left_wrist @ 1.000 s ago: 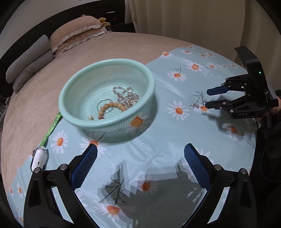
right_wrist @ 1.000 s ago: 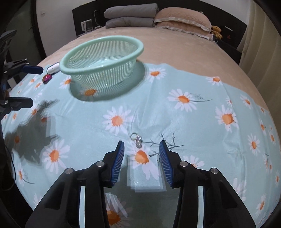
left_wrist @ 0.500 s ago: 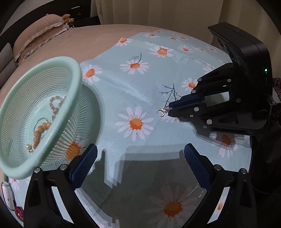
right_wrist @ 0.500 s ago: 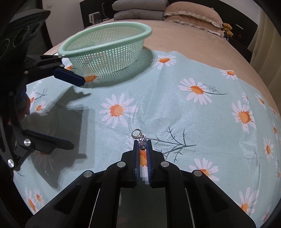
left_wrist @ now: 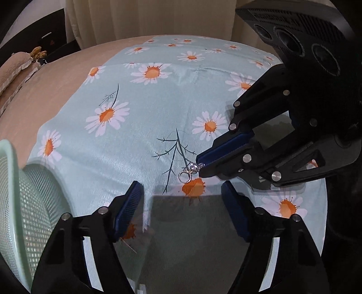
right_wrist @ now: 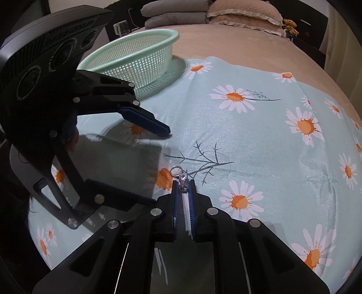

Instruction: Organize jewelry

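Observation:
A small silver earring with a ring loop and sparkly stones [left_wrist: 189, 171] lies on the daisy-print cloth [left_wrist: 147, 117]. My right gripper [right_wrist: 183, 188] is shut on the earring [right_wrist: 181, 178], pinching its stone end; the loop sticks out ahead of the tips. In the left wrist view the right gripper [left_wrist: 200, 168] reaches in from the right. My left gripper [left_wrist: 182, 199] is open and empty, its fingers either side of the earring, just short of it. The mint mesh basket [right_wrist: 133, 56] stands behind the left gripper [right_wrist: 156, 158]; its contents are hidden.
The basket's rim [left_wrist: 9, 203] fills the lower left of the left wrist view. The cloth lies on a beige bed [right_wrist: 226, 38] with pillows [right_wrist: 244, 11] at its head. Curtains [left_wrist: 147, 18] hang beyond the bed.
My right gripper closed on the earring. My left gripper swung away from the basket toward the right gripper and closed in on the earring, with its jaws a little narrower.

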Demonstrator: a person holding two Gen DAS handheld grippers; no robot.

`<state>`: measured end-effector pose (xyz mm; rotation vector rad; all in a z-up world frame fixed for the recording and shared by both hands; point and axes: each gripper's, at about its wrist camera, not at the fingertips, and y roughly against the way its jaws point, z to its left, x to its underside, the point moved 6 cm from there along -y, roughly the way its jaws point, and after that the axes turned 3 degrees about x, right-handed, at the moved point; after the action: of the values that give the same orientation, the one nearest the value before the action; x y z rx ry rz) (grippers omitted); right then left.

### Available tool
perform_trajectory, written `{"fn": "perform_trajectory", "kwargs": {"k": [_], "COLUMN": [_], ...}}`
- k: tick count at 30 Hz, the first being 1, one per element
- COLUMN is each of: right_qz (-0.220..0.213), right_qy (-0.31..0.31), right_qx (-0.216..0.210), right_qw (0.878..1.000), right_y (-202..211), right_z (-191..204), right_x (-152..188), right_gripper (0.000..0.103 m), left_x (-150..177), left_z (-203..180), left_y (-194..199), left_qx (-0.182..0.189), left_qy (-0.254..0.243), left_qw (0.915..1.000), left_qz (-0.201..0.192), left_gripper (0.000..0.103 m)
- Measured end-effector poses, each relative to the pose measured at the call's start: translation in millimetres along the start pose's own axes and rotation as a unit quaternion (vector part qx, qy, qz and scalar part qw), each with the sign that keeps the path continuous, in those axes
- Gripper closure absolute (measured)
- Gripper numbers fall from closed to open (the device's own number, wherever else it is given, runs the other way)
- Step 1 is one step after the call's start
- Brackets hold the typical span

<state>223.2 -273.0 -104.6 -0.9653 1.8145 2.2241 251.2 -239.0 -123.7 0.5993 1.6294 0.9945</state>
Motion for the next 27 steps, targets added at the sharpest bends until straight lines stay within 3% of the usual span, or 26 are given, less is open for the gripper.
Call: {"fn": "perform_trajectory", "kwargs": {"k": [5, 7, 15, 21, 24, 27], "right_qz": [0.0, 0.002, 0.006, 0.006, 0.003, 0.002], "right_qy": [0.002, 0.004, 0.007, 0.004, -0.005, -0.006], "right_qx": [-0.009, -0.006, 0.003, -0.001, -0.012, -0.015], "right_qw": [1.0, 1.0, 1.0, 1.0, 1.0, 1.0], "right_y": [0, -1, -3, -3, 0, 2], "right_z": [-2, -2, 1, -1, -5, -5], "right_x": [2, 2, 1, -1, 0, 0], "right_gripper": [0.095, 0.095, 0.095, 0.095, 0.095, 0.095], "left_x": [-6, -7, -10, -18, -17, -17], "left_z": [1, -8, -8, -9, -9, -7], "left_y": [-6, -8, -15, -23, -21, -20], "left_qx": [0.027, 0.051, 0.078, 0.092, 0.107, 0.122], "left_qy": [-0.029, -0.05, -0.065, -0.079, -0.073, -0.062], "left_qw": [0.9992, 0.9974, 0.9945, 0.9921, 0.9913, 0.9904], "left_qz": [0.006, 0.012, 0.024, 0.034, 0.024, 0.014], "left_gripper": [0.059, 0.082, 0.083, 0.09, 0.098, 0.099]}}
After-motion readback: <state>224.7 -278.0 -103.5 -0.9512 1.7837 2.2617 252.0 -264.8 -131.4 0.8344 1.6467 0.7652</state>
